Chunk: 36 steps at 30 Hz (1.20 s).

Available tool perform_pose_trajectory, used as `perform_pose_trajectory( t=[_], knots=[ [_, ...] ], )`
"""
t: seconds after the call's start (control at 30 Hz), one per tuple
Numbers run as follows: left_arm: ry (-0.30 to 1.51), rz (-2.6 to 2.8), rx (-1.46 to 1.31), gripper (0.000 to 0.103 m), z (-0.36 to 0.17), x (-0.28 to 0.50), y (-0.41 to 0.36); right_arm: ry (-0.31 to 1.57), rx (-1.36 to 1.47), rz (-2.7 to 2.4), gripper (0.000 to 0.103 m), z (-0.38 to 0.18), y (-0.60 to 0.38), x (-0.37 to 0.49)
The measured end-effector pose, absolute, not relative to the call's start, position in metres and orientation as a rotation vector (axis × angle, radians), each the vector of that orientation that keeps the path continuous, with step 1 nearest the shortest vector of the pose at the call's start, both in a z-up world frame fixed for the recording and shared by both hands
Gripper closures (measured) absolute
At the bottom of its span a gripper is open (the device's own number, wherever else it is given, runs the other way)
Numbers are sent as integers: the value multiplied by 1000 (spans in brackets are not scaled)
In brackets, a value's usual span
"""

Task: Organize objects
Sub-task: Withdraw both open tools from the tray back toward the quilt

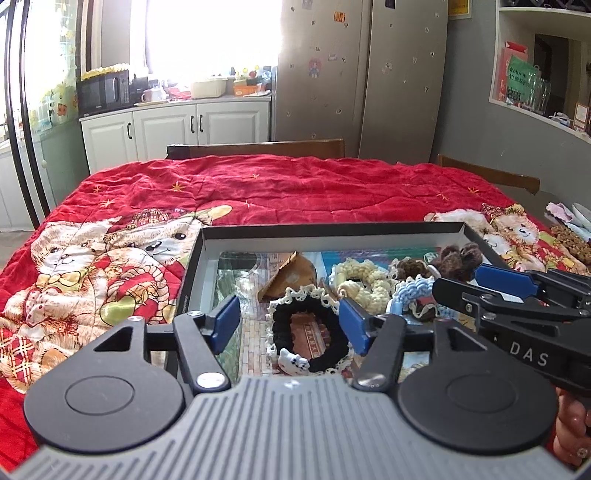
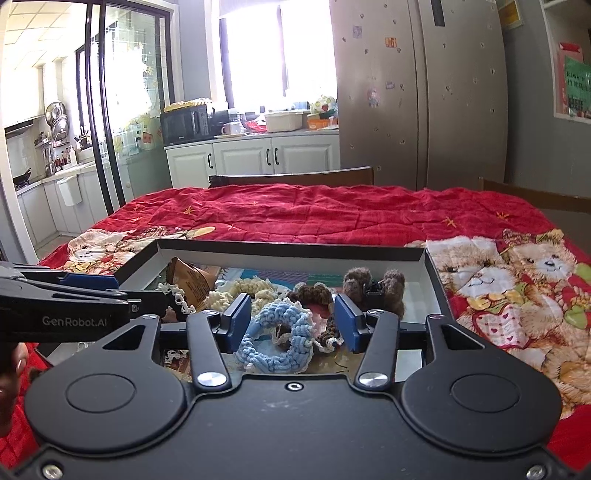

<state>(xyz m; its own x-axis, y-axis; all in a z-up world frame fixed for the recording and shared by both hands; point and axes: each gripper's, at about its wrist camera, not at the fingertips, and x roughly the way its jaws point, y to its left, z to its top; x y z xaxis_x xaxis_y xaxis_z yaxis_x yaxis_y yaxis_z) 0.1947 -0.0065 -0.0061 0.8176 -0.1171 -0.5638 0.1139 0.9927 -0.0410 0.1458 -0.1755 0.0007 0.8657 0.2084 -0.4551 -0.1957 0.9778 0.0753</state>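
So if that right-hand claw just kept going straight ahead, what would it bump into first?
Most likely the blue braided hair tie, lying in the box between the open right gripper's fingers. Depth is hard to judge, though.

A red teddy-bear quilt (image 1: 258, 192) covered the table. Behind it stood a steel refrigerator (image 1: 362, 74), white cabinets (image 1: 166, 125) and a black microwave (image 1: 103, 90) beneath a bright window (image 1: 210, 33).
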Motion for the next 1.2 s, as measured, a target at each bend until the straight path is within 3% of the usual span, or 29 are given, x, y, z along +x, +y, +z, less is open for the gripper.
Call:
perform_pose_trajectory(
  t=[0.57, 1.2],
  knots=[
    [539, -126, 2, 18, 21, 168, -1, 438, 28, 233, 44, 35, -187, 111],
    [470, -136, 26, 13, 51, 129, 3, 392, -28, 275, 36, 67, -190, 57]
  ],
)
